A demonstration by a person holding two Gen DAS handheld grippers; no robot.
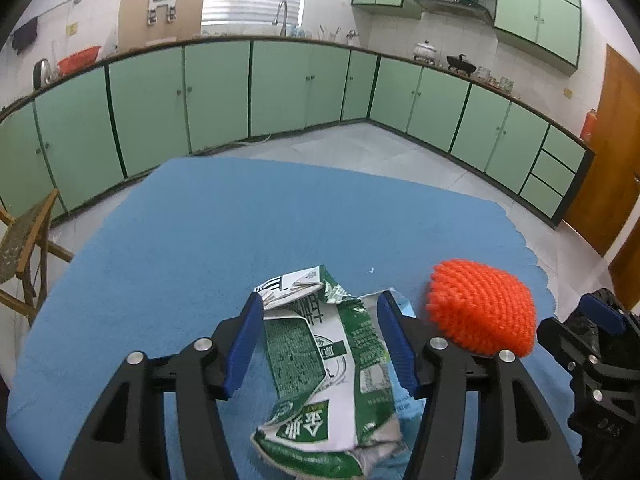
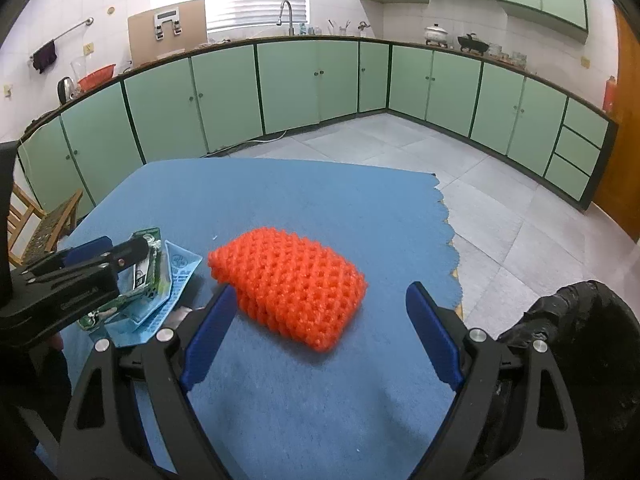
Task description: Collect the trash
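A crumpled green and white carton [image 1: 324,364] lies on the blue table cloth [image 1: 240,220] between the fingers of my left gripper [image 1: 322,344]. The jaws are open around it, one pad on each side, with small gaps. A light blue wrapper [image 2: 176,276] lies under the carton. An orange foam fruit net [image 1: 482,308] lies to its right. In the right wrist view the net [image 2: 292,284] sits just ahead of my open right gripper [image 2: 320,336], partly between the fingertips. The left gripper [image 2: 84,268] shows at the left over the carton [image 2: 146,264].
A black trash bag [image 2: 592,344] sits at the table's right edge, beside my right gripper. The cloth's scalloped right edge [image 2: 450,232] drops to a tiled floor. A wooden chair [image 1: 24,248] stands to the left. Green cabinets [image 1: 216,92] line the far walls.
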